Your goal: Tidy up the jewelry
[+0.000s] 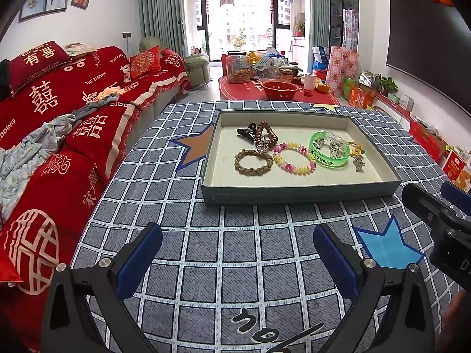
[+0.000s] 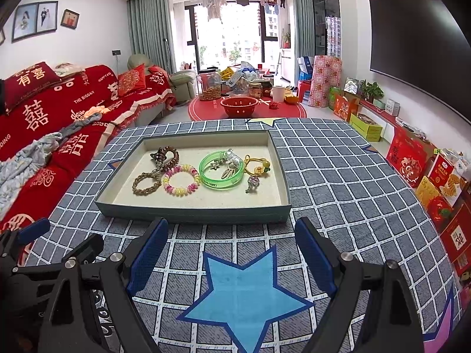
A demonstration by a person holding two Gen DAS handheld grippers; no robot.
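Note:
A grey-green tray (image 1: 300,195) (image 2: 191,214) with a pale floor sits on the checked cloth and holds the jewelry: a brown braided bracelet (image 1: 253,161) (image 2: 146,181), a pink-yellow bead bracelet (image 1: 294,158) (image 2: 181,181), a green bangle (image 1: 329,150) (image 2: 221,174), a brown bead string with a black clip (image 1: 266,132) (image 2: 167,156), and yellow cord charms (image 1: 356,150) (image 2: 257,167). My left gripper (image 1: 237,260) is open and empty, in front of the tray. My right gripper (image 2: 231,257) is open and empty, just before the tray's near wall.
The table has a blue-grey checked cloth with an orange star (image 1: 194,147) and a blue star (image 2: 244,294). A red-covered sofa (image 1: 59,123) lies left. Red gift boxes (image 2: 435,182) line the right wall. A cluttered red round table (image 1: 273,88) stands behind.

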